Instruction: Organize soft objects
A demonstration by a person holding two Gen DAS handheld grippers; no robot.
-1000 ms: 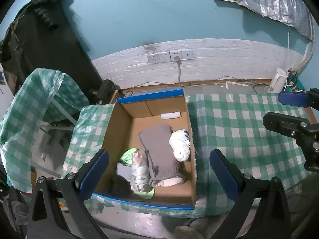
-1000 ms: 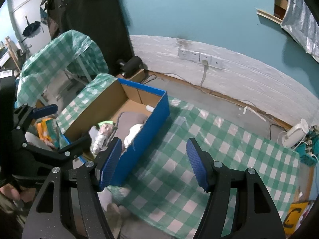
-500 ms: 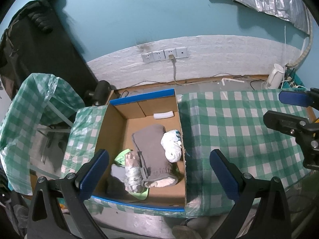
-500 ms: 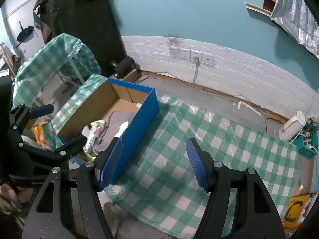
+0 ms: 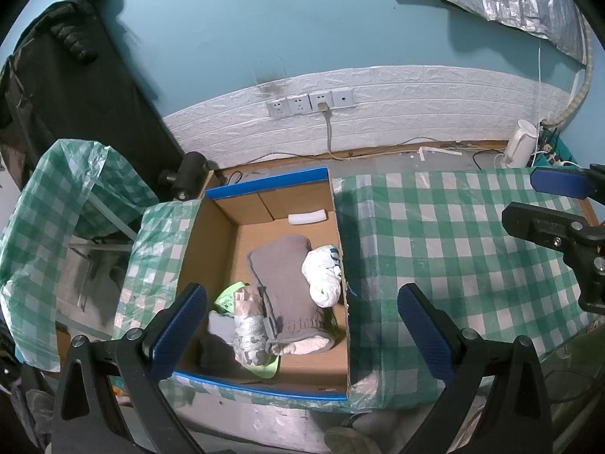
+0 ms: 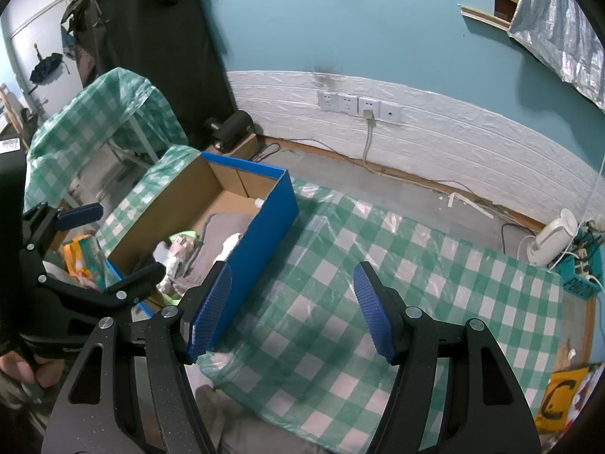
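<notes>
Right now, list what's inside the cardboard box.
Inside the cardboard box: grey folded cloth, white bundle, patterned roll, green item, white block. Whatever lies beneath them is hidden.

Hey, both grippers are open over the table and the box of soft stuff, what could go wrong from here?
1. The soft items are packed together: closing on the white bundle may also snag the grey folded cloth touching it.
2. The box has tall walls; a finger of the left gripper might catch the rim.
3. The plastic tablecloth looks loose and could bunch up.
</notes>
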